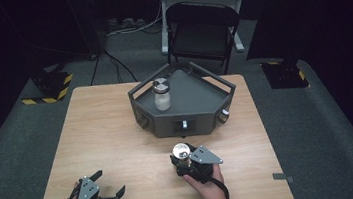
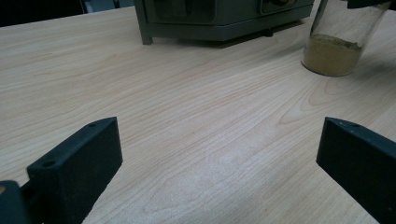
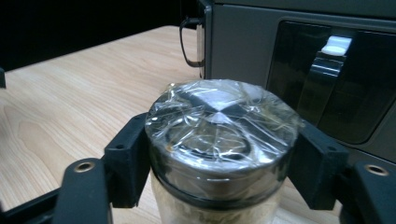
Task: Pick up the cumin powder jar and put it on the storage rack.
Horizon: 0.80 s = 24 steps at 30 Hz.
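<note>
A glass spice jar point(image 3: 219, 154) with a foil-wrapped metal lid stands on the wooden table point(image 1: 108, 132), tan powder in its bottom point(image 2: 331, 56). My right gripper point(image 1: 184, 165) is shut on the spice jar point(image 1: 181, 155) just below the lid, one black pad point(image 3: 128, 165) pressing on each side. My left gripper point(image 1: 109, 183) rests at the table's near left corner, jaws spread wide with only bare wood between them point(image 2: 219, 158). A second jar point(image 1: 162, 95) holding white powder stands inside the grey angular tray point(image 1: 207, 118) at the table's far side.
The grey tray's front wall point(image 3: 280, 60) rises directly behind the held jar. A black folding chair point(image 1: 201, 28) stands beyond the table. Yellow-and-black floor markers point(image 1: 52, 86) lie on the grey carpet at either side. Tape strips point(image 1: 282, 177) mark the table's near edge.
</note>
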Available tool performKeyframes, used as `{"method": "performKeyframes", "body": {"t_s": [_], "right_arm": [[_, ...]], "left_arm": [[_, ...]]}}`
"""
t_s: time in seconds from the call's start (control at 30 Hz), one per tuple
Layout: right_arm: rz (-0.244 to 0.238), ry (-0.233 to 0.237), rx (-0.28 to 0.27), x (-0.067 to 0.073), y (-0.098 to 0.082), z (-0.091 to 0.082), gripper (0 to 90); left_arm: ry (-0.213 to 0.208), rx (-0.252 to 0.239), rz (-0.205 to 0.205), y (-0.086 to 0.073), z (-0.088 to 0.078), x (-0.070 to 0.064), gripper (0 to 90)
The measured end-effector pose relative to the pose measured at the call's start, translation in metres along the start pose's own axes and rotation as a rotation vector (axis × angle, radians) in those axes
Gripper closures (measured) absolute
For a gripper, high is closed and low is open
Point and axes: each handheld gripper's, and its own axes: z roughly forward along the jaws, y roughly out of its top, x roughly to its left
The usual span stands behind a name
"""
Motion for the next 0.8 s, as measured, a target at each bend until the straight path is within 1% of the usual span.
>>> {"method": "performKeyframes", "body": {"t_s": [0.3, 0.47, 0.6, 0.8], "right_arm": [[-0.005, -0.007, -0.025, 0.002, -0.006, -0.001, 32.6], [-0.011, -0.014, -0.030, 0.005, -0.006, -0.002, 32.7], [-0.012, -0.023, -0.043, 0.007, -0.003, -0.005, 32.7], [-0.011, -0.040, -0.061, 0.004, 0.006, -0.015, 32.7]], "left_arm": [[-0.001, 0.000, -0.003, 0.000, 0.000, 0.000, 0.6], [0.001, 0.001, 0.000, 0.000, 0.000, 0.000, 0.6], [0.001, 0.001, -0.004, 0.000, 0.000, 0.000, 0.6], [0.001, 0.001, -0.004, 0.000, 0.000, 0.000, 0.6]]}}
